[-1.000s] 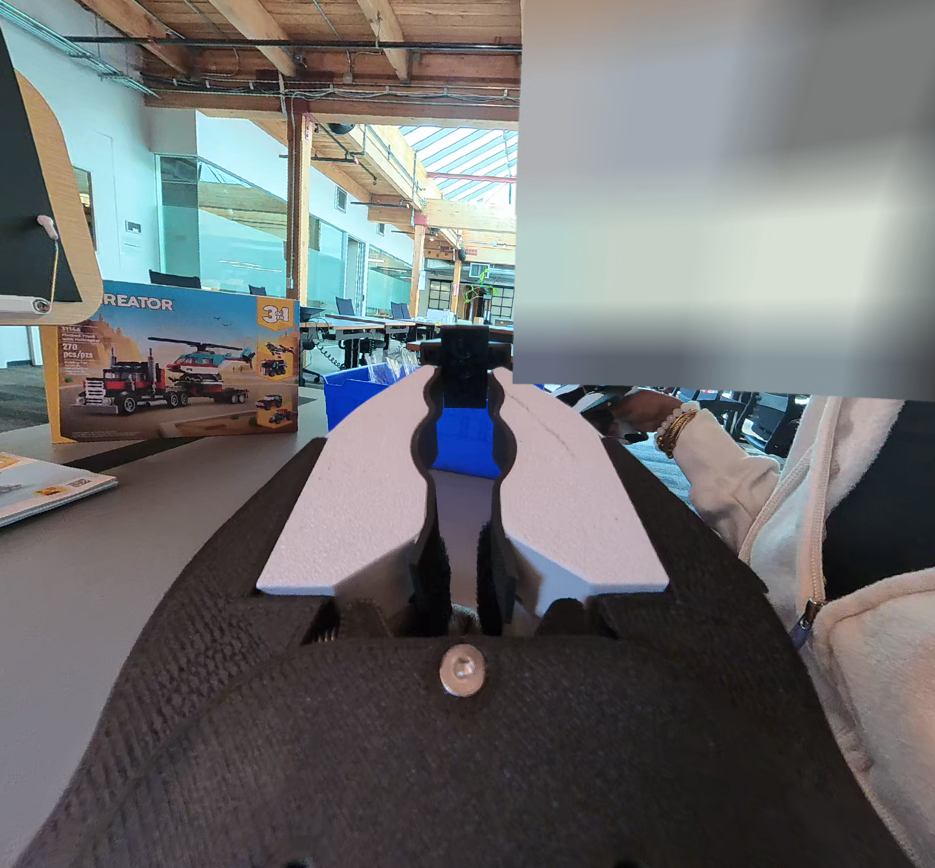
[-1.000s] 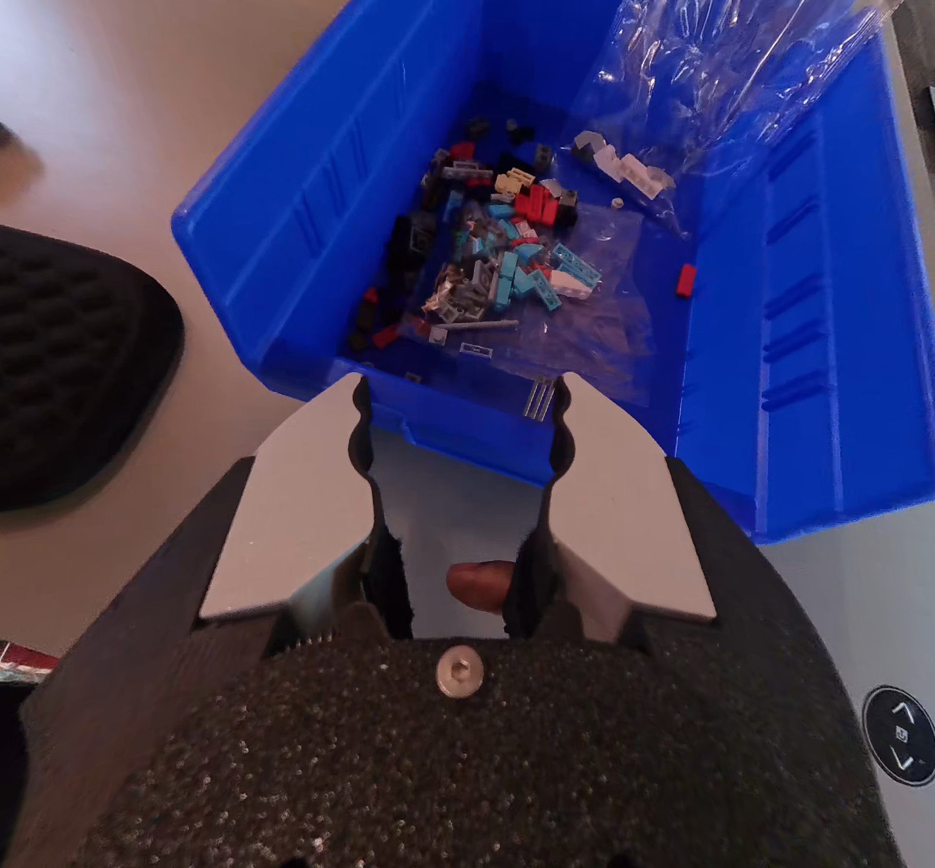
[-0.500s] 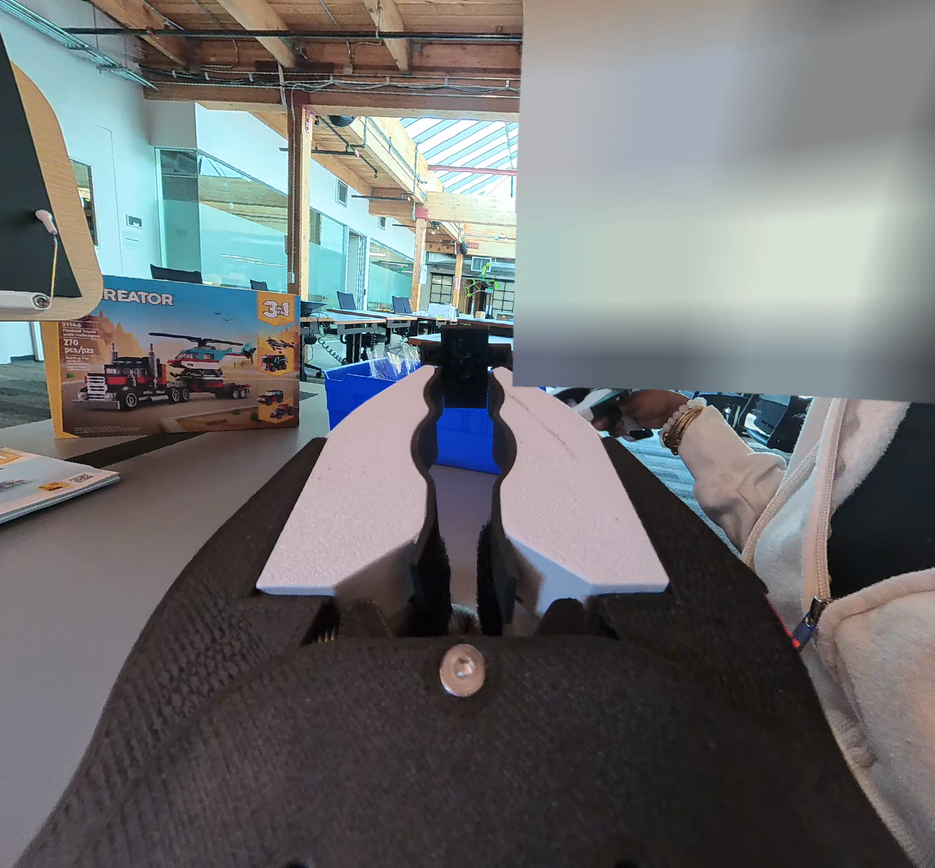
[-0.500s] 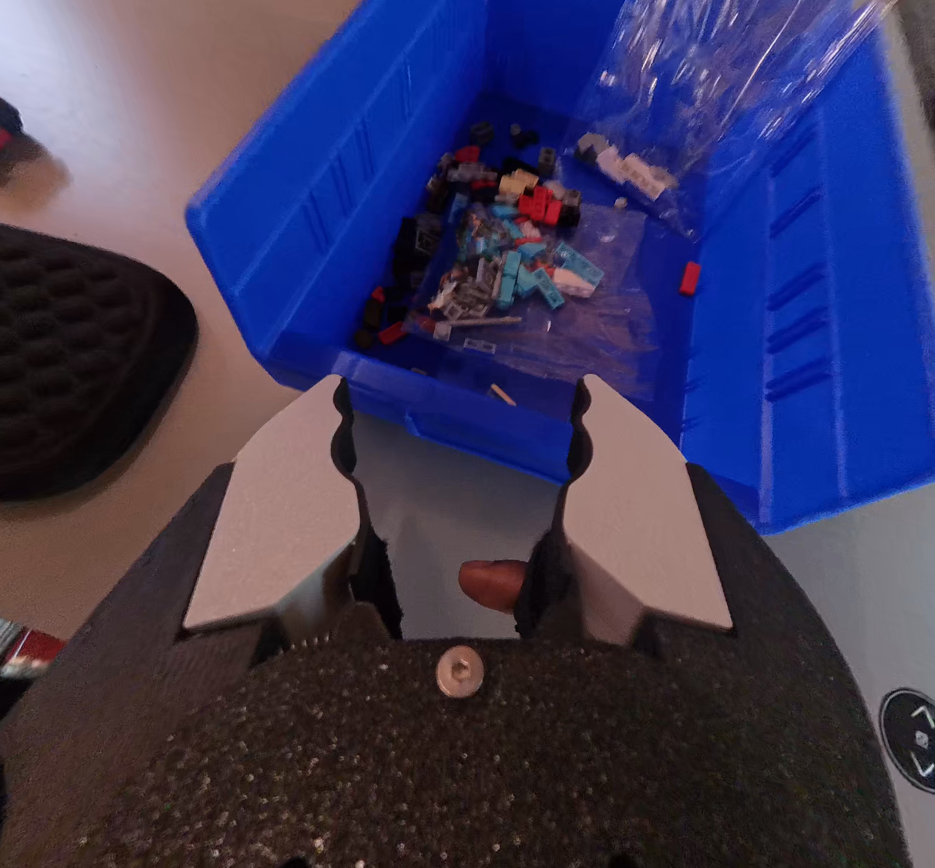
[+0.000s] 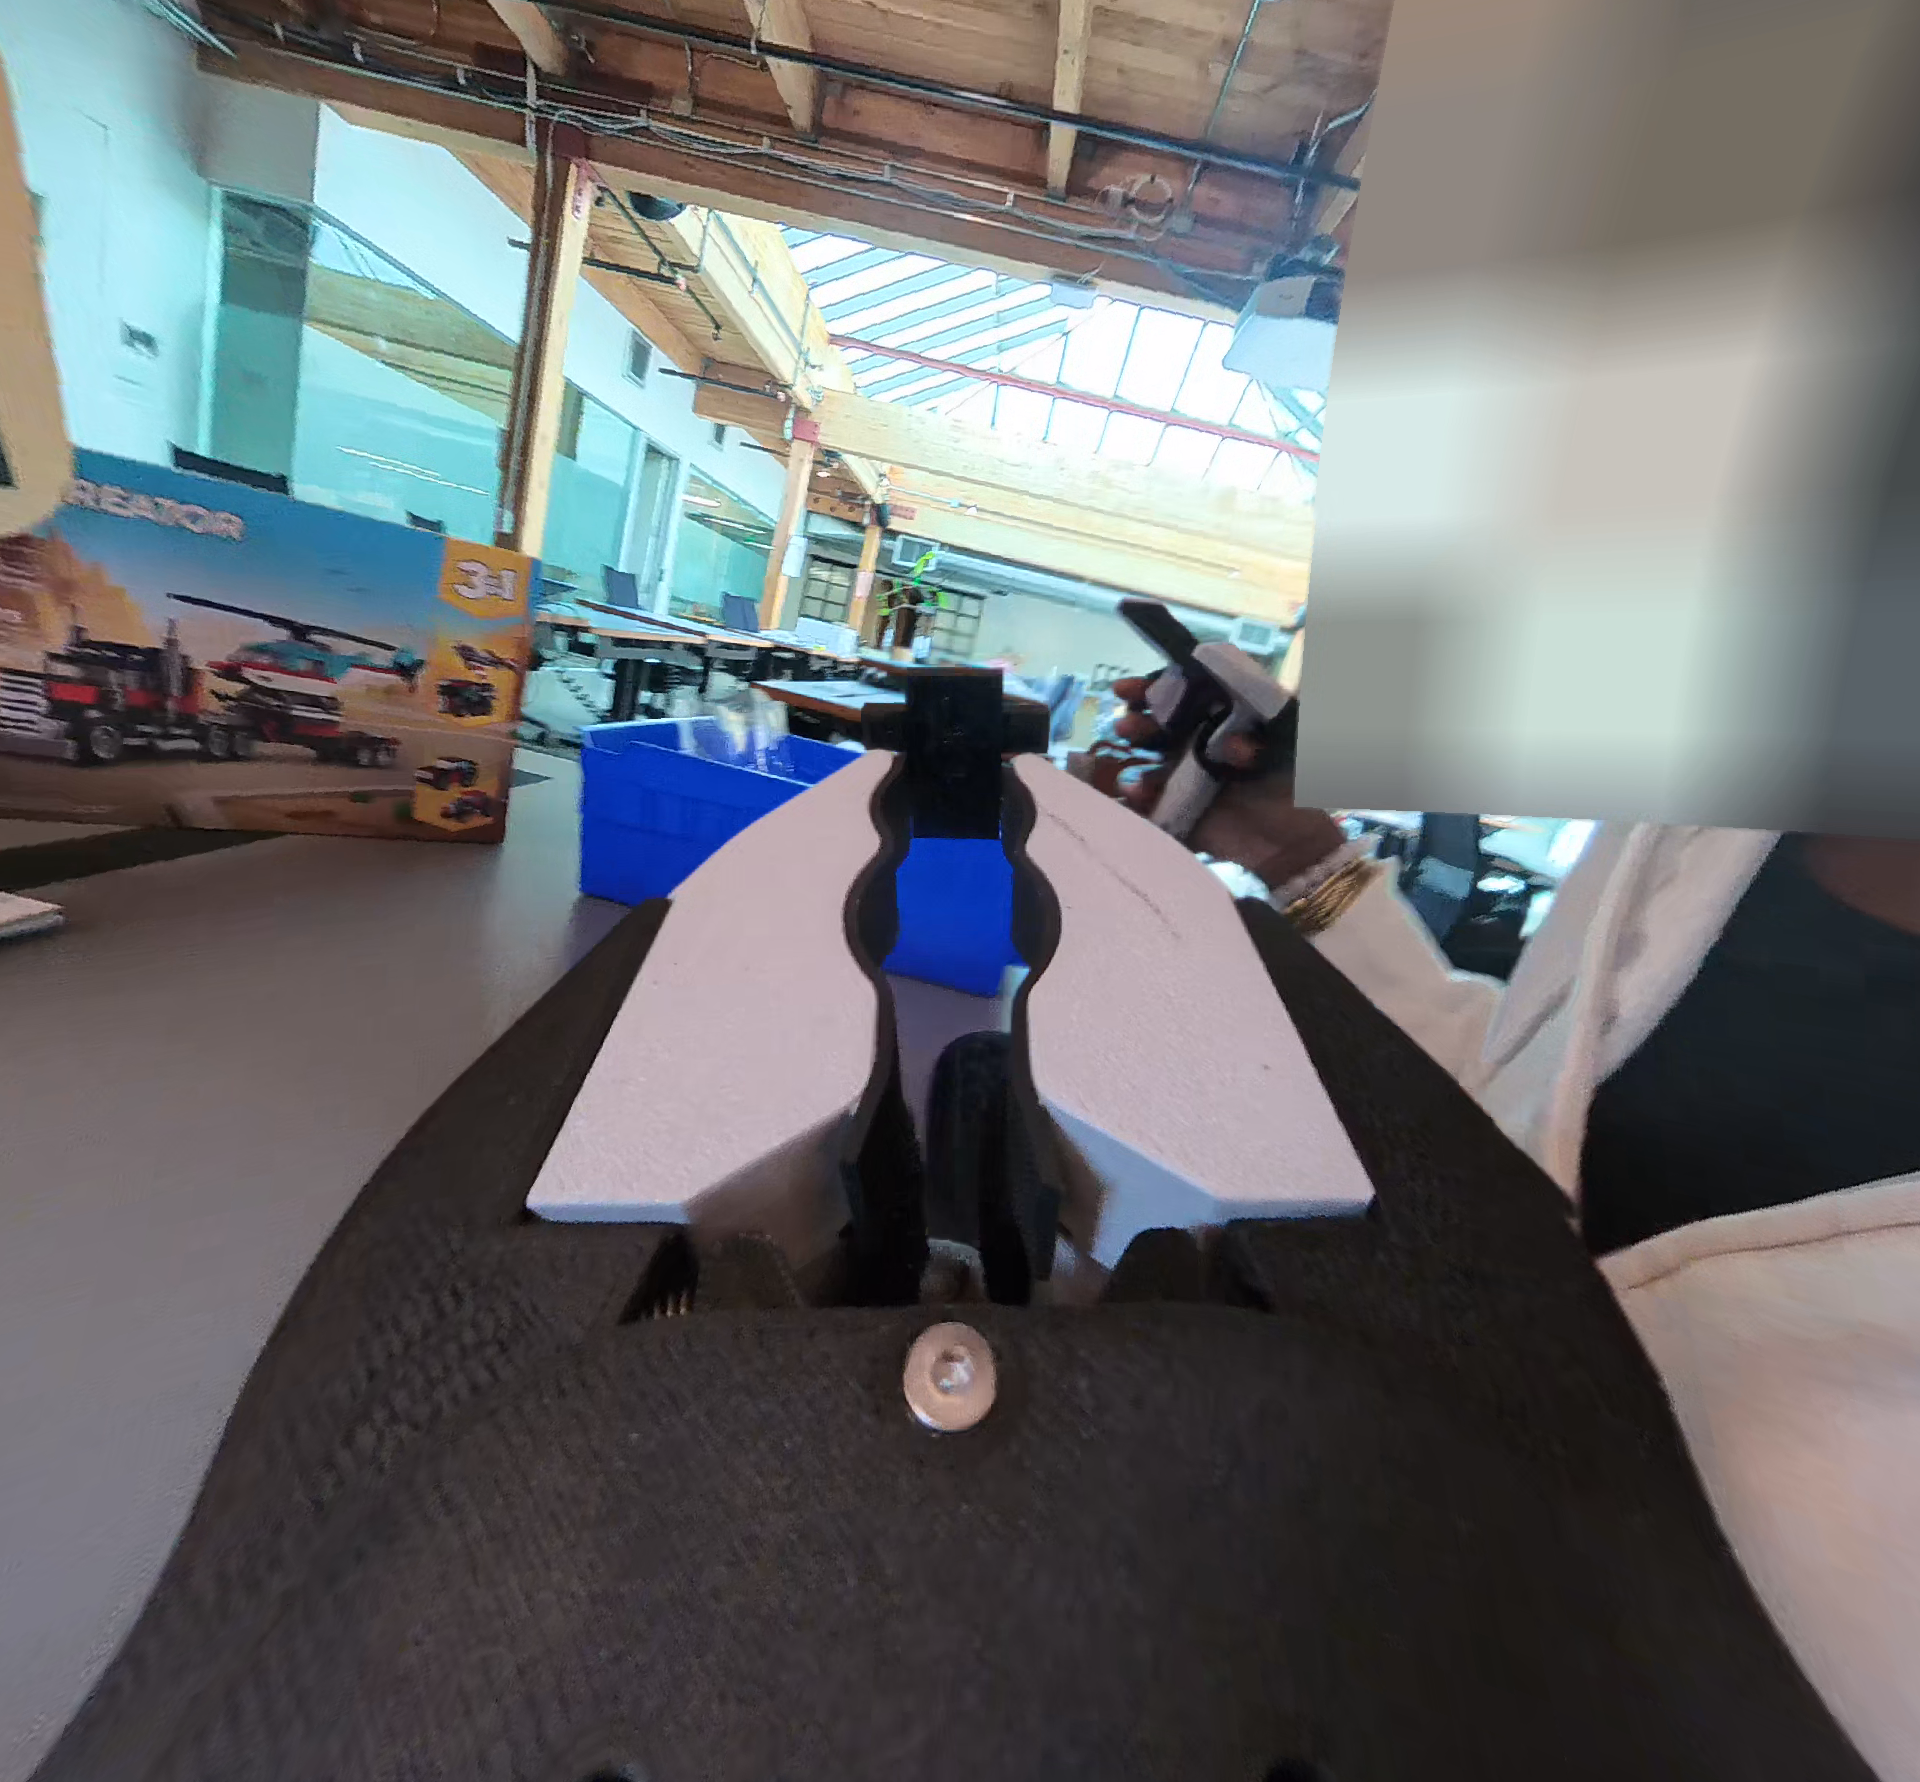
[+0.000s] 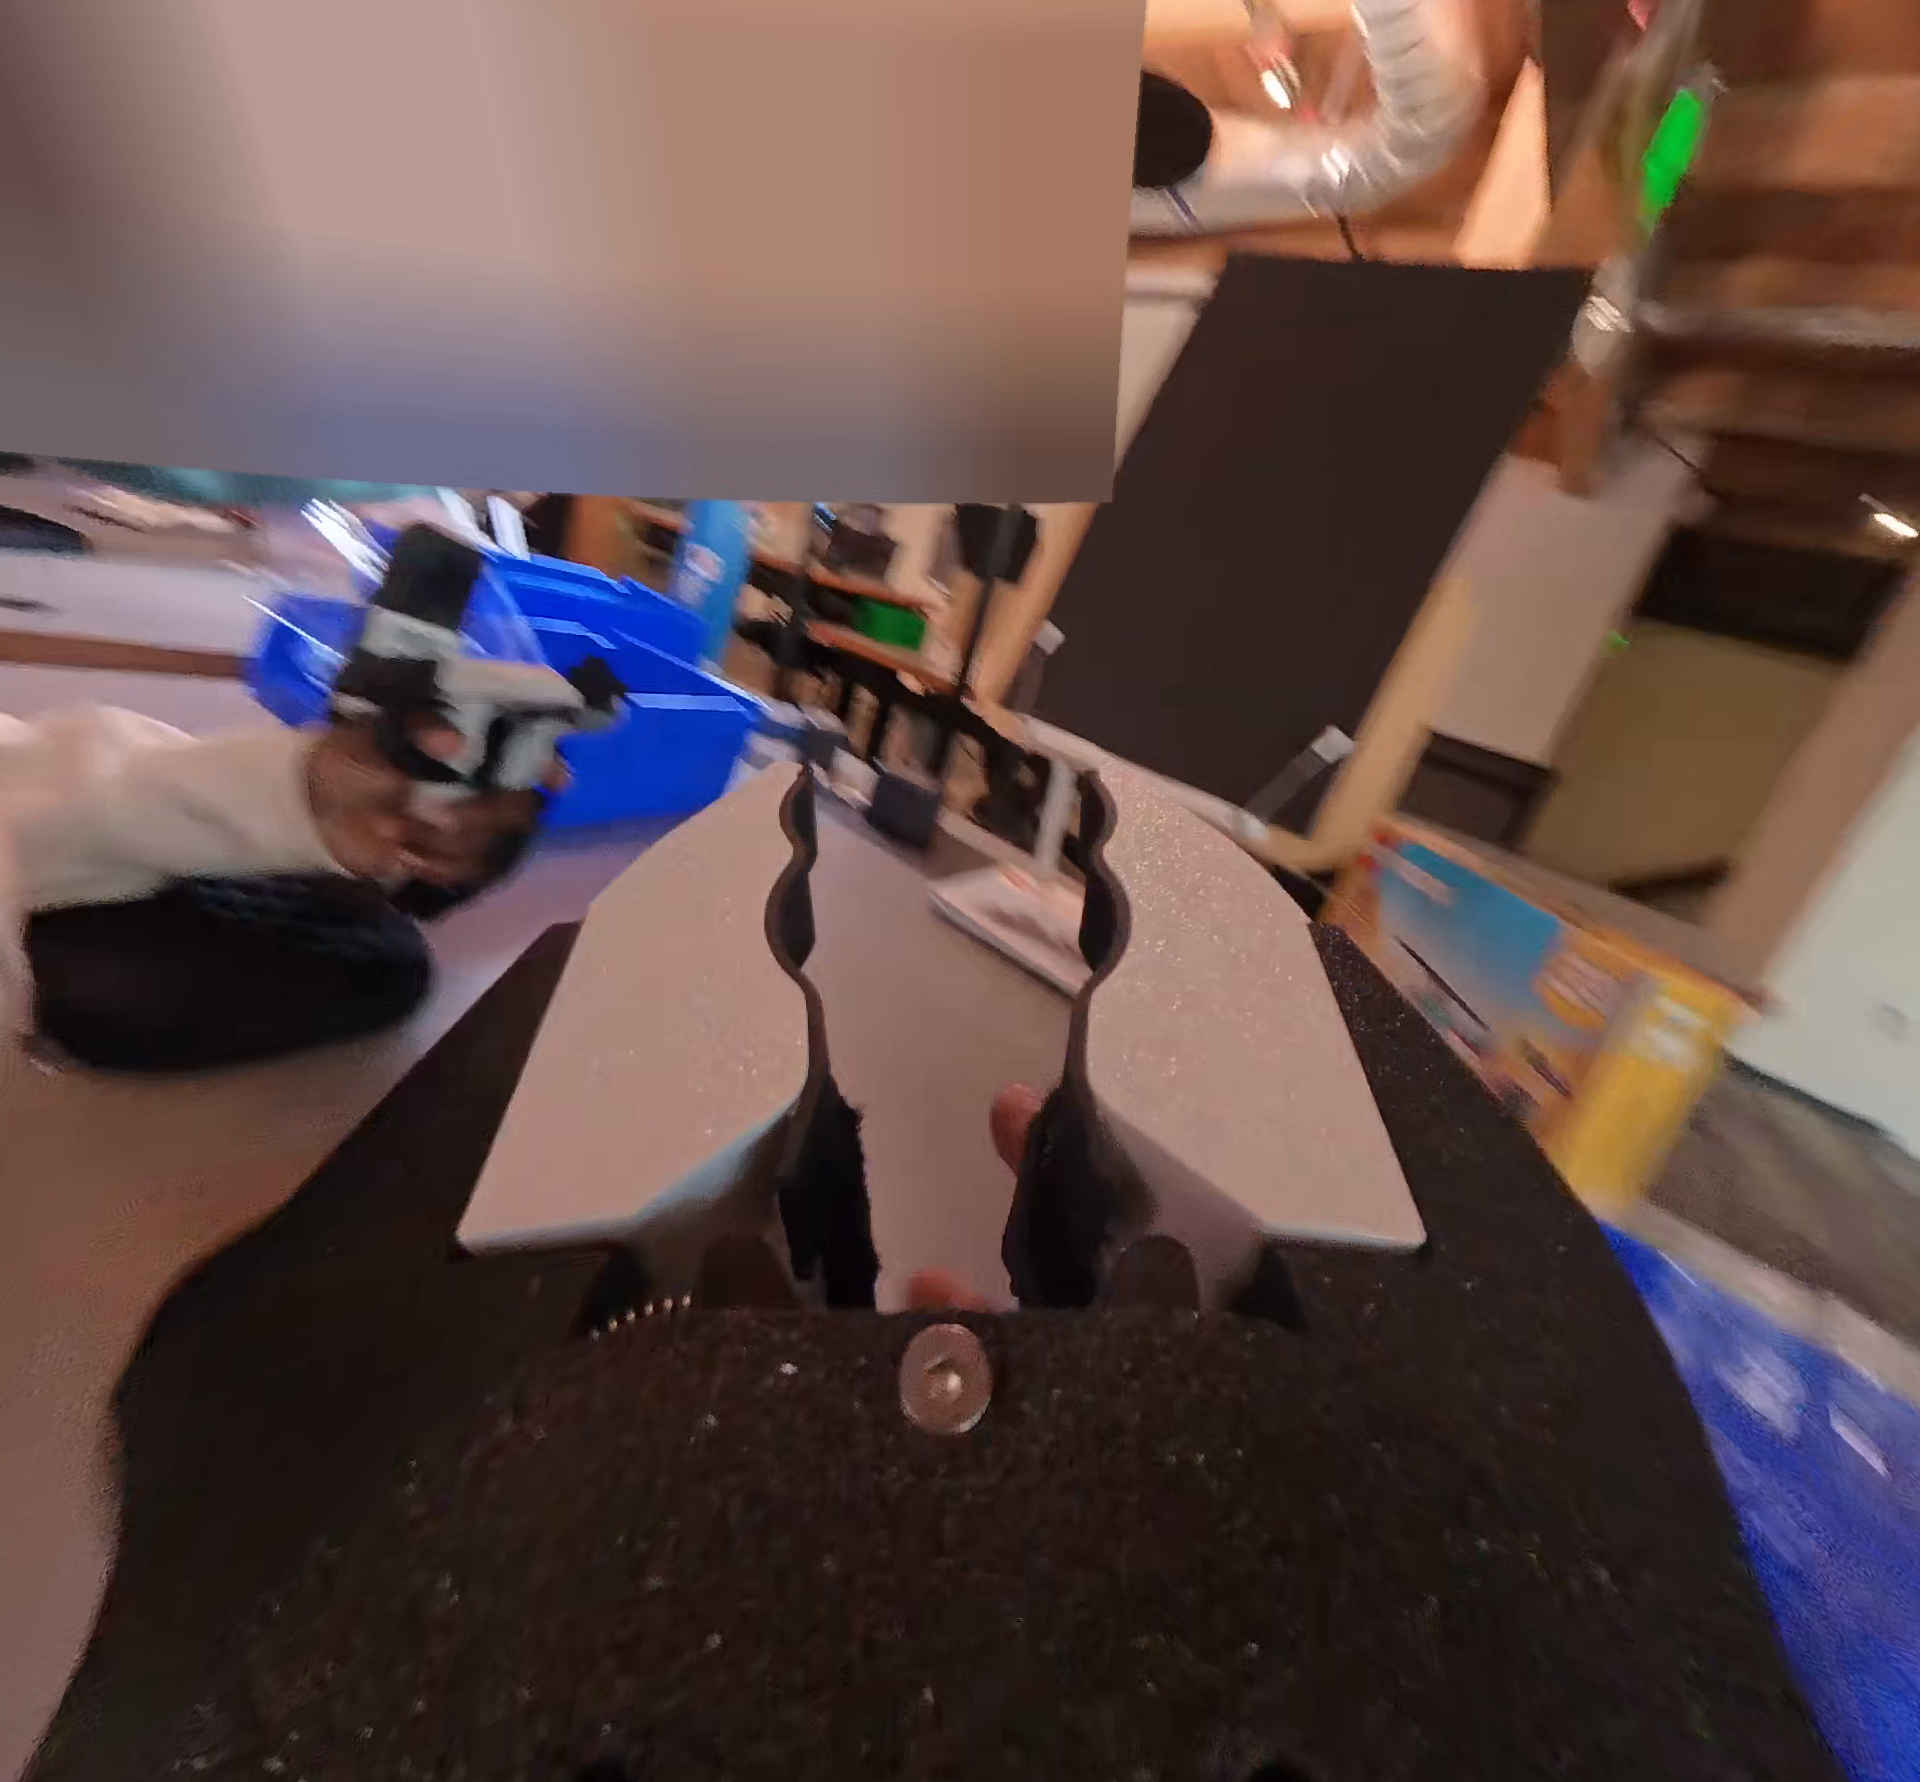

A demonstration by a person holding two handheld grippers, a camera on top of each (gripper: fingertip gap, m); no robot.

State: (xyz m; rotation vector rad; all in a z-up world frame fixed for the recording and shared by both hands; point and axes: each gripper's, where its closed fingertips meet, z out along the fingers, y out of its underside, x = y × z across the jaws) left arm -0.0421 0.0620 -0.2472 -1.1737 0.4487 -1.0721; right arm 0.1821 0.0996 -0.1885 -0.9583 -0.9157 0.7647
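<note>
The left gripper's fingers (image 5: 769,953) were clamped on a black cross-shaped piece (image 5: 956,745), its stem running back along the fingers and its crossbar lying level across their tips. Beyond those tips stood a grey table (image 5: 260,1005), a picture box (image 5: 260,662) off to their left, and a blue bin (image 5: 675,818) just past them. To their right a hand (image 5: 1226,797) held the right gripper (image 6: 945,797), its fingers (image 6: 675,1005) apart with only air between them, tilted over the table and pointing at a white booklet (image 6: 1008,911).
</note>
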